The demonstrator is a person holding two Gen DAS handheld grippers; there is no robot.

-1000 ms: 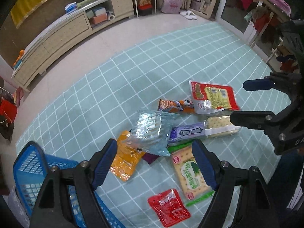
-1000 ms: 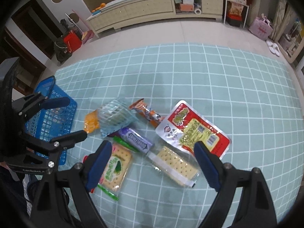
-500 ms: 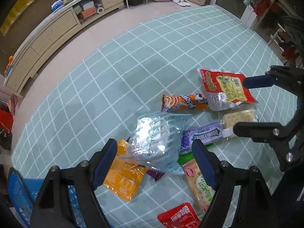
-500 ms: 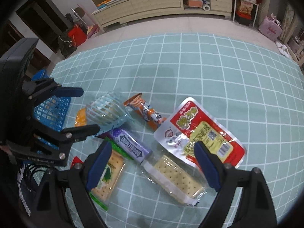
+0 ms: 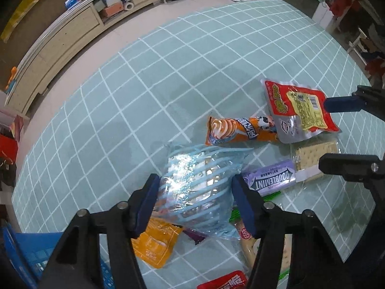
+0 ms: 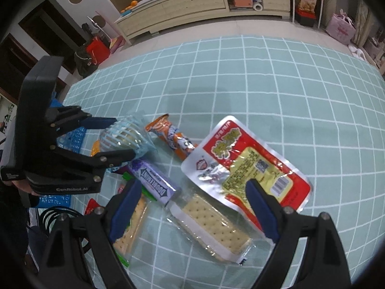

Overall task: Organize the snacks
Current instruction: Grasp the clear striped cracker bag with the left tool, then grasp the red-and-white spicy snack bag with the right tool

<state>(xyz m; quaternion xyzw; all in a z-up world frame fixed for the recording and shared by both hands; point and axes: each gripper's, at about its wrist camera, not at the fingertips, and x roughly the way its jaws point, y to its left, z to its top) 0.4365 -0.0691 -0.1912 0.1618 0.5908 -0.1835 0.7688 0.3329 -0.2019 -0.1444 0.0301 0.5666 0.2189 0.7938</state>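
Snacks lie in a heap on the teal checked mat (image 5: 168,77). My left gripper (image 5: 196,192) points down over a puffy clear bag with blue stripes (image 5: 197,180); its jaws are closing and both pads touch the bag's sides. In the right wrist view the same left gripper (image 6: 122,136) straddles that bag (image 6: 125,137). My right gripper (image 6: 192,192) stands open above a clear cracker pack (image 6: 211,224), with nothing gripped. A purple Doublemint pack (image 6: 154,183), an orange roll snack (image 6: 173,139) and a big red pack (image 6: 240,159) lie around it.
A blue basket (image 5: 24,252) stands at the mat's near left corner. An orange pouch (image 5: 154,243), a red sachet (image 5: 226,281) and a green cracker pack (image 6: 132,224) lie close by. Low cabinets (image 6: 192,2) line the far wall.
My left gripper has come down over the blue-striped bag and narrowed its jaws onto it. The right gripper has sunk a little toward the cracker pack and stayed open.
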